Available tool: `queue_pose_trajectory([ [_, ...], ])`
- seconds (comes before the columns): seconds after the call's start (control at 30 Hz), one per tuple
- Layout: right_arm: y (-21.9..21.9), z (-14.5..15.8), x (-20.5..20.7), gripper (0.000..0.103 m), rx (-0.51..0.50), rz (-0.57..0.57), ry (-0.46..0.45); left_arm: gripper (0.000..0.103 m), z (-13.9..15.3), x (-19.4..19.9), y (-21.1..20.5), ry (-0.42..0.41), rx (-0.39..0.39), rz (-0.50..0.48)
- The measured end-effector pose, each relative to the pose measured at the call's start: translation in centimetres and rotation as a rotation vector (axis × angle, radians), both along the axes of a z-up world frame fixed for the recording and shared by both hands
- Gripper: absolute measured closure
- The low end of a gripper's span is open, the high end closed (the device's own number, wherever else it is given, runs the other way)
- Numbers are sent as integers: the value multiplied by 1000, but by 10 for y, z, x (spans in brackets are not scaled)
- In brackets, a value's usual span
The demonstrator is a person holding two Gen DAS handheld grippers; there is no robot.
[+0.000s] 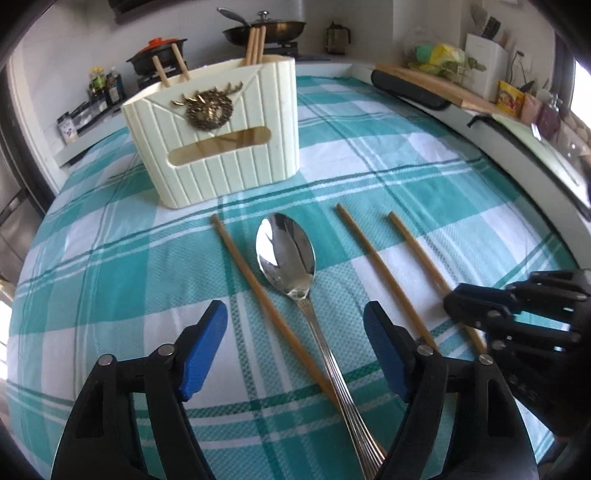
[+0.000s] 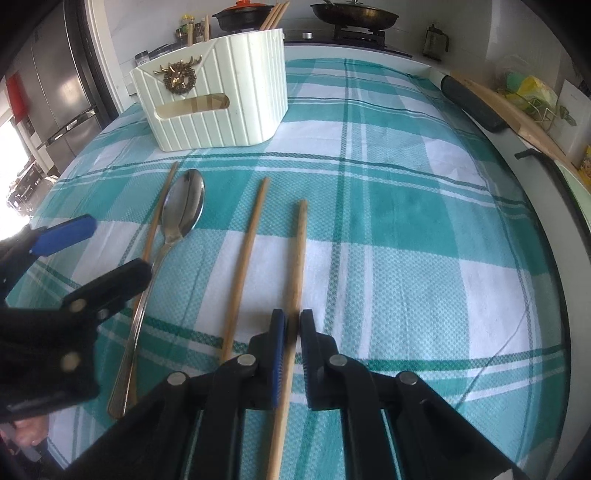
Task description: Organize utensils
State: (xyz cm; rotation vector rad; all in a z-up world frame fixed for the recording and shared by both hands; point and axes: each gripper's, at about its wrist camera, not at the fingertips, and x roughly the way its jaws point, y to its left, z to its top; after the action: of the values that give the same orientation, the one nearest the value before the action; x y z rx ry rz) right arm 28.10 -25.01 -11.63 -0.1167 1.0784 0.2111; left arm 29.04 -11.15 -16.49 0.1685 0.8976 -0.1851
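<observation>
A steel spoon (image 1: 288,254) lies on the checked cloth between three loose wooden chopsticks. My left gripper (image 1: 295,325) is open, its blue pads either side of the spoon handle and the left chopstick (image 1: 258,291). My right gripper (image 2: 291,332) is shut on the rightmost chopstick (image 2: 297,258), which lies along the cloth; this gripper also shows at the right of the left wrist view (image 1: 480,306). The cream utensil holder (image 1: 214,136) with a gold stag emblem stands behind, with several chopsticks in it. It also shows in the right wrist view (image 2: 218,96).
The middle chopstick (image 2: 247,258) lies between spoon and held chopstick. The table (image 1: 406,140) carries a teal-and-white cloth. A cutting board (image 1: 432,86) and clutter line the right edge. Pans sit on a stove (image 1: 266,27) behind. A fridge (image 2: 62,85) stands at left.
</observation>
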Motion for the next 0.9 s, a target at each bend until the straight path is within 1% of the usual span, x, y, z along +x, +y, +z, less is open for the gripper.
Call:
queue_pose_trajectory([
  [0.03, -3, 0, -3, 96, 4, -2, -2, 35, -6, 3, -3, 17, 22, 3],
  [0.07, -5, 0, -6, 95, 9, -4, -3, 41, -11, 7, -6, 39, 34, 6],
  [0.1, -7, 1, -8, 95, 13, -6, -5, 44, -14, 10, -6, 50, 34, 8],
  [0.13, -8, 1, -10, 95, 16, -7, -5, 46, -13, 10, -6, 39, 24, 12],
  [0.17, -9, 1, -11, 95, 19, -8, -5, 53, -13, 10, -6, 42, 24, 12],
  [0.2, -10, 1, -12, 95, 21, -9, -8, 65, -12, 11, -6, 45, 17, 8],
  [0.27, -12, 1, -14, 95, 31, -12, -12, 79, -11, 11, -7, 33, 43, 12],
  [0.37, -14, 0, -14, 95, 50, -23, -20, 94, -10, 12, -6, 22, 51, 10],
  [0.5, -15, 0, -14, 95, 61, -32, -30, 99, -5, 13, 4, 16, 5, 9],
  [0.57, -14, 1, -15, 95, 60, -32, -34, 103, 0, 11, 7, -6, -12, 13],
  [0.7, -15, 1, -16, 95, 61, -33, -37, 103, 21, 1, 17, -68, -35, 9],
  [0.77, -15, 1, -16, 96, 64, -34, -37, 103, 27, -5, 29, -83, -42, 11],
  [0.83, -15, 1, -16, 96, 65, -36, -39, 103, 29, -11, 46, -78, -55, 24],
  [0.9, -15, 1, -16, 96, 62, -35, -40, 103, 28, -16, 65, -46, -82, 39],
])
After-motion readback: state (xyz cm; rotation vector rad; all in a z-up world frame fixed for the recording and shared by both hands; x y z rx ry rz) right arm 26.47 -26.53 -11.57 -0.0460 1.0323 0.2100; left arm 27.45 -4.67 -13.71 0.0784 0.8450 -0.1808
